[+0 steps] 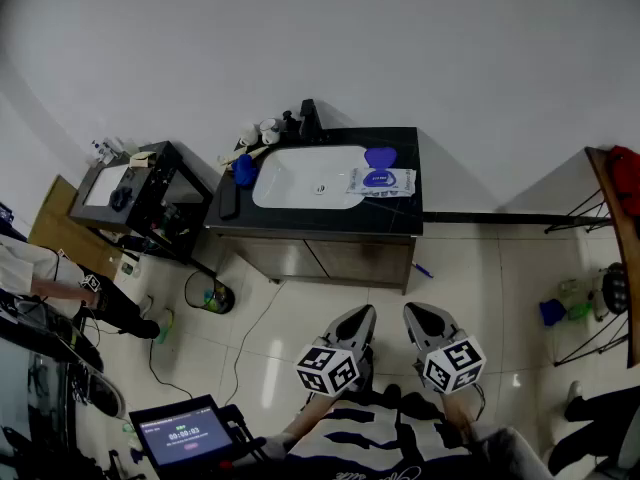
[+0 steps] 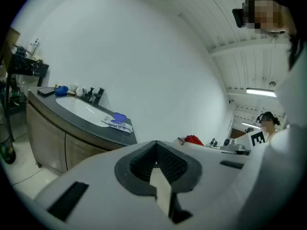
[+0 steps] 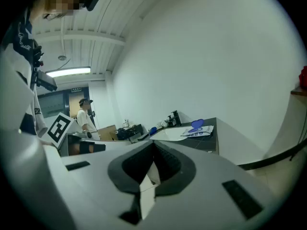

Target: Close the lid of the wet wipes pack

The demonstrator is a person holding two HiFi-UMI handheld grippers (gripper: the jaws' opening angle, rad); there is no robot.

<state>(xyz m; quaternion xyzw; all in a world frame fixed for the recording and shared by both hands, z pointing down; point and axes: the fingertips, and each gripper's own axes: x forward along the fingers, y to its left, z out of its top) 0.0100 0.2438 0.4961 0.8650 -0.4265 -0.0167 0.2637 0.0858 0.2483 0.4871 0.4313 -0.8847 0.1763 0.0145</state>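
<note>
The wet wipes pack (image 1: 383, 181) lies on the black counter (image 1: 400, 218) just right of the white sink (image 1: 305, 176), with its round blue lid (image 1: 380, 157) standing up open. Both gripper views show the pack far off: pack (image 2: 118, 123) with lid (image 2: 119, 116), and pack (image 3: 197, 131) with lid (image 3: 197, 123). My left gripper (image 1: 360, 318) and right gripper (image 1: 421, 315) hang side by side over the tiled floor, well short of the counter. Each has its jaws pressed together with nothing between them, as seen for the left gripper (image 2: 156, 143) and the right gripper (image 3: 153, 143).
A black faucet (image 1: 308, 118), small bottles and a blue object (image 1: 244, 170) sit at the sink's left end. A black cabinet (image 1: 140, 188) stands left of the counter, a bin (image 1: 211, 296) by its foot. A person (image 1: 45, 278) is at far left, a screen (image 1: 185, 433) below.
</note>
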